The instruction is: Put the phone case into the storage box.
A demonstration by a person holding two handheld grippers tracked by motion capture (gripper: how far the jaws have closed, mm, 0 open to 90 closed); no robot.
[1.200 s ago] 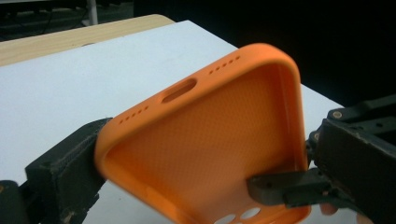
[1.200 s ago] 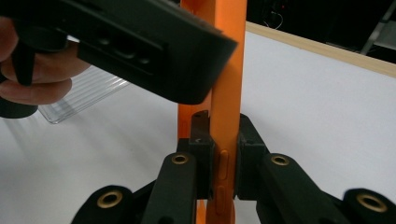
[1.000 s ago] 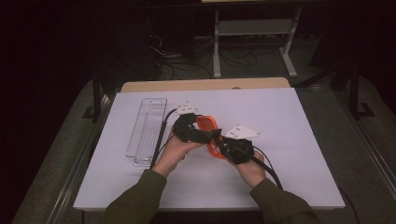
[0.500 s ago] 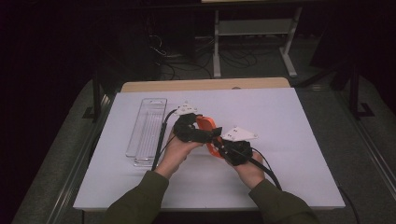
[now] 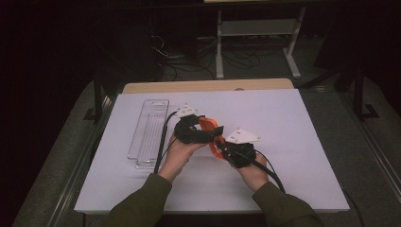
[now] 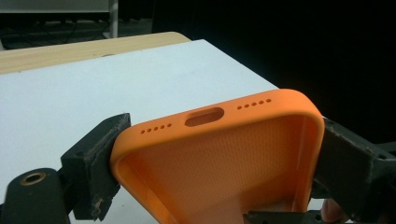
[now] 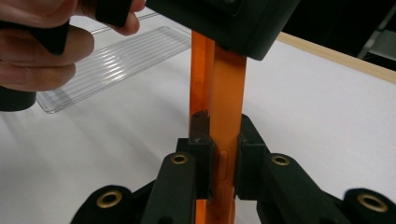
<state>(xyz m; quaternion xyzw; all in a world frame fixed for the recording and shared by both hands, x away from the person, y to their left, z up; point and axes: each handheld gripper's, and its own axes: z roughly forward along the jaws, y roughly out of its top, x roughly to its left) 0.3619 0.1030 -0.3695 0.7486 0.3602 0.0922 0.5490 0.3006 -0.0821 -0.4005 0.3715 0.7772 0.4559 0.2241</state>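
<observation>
The orange case (image 6: 219,154) is clamped across its width by the left gripper (image 6: 215,163) and pinched at its edge by the right gripper (image 7: 218,161), above the table (image 5: 293,123).

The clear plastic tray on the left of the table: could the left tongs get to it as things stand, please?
Probably not yet: the left tongs are shut on the orange phone case; the path to the clear tray looks free.
</observation>
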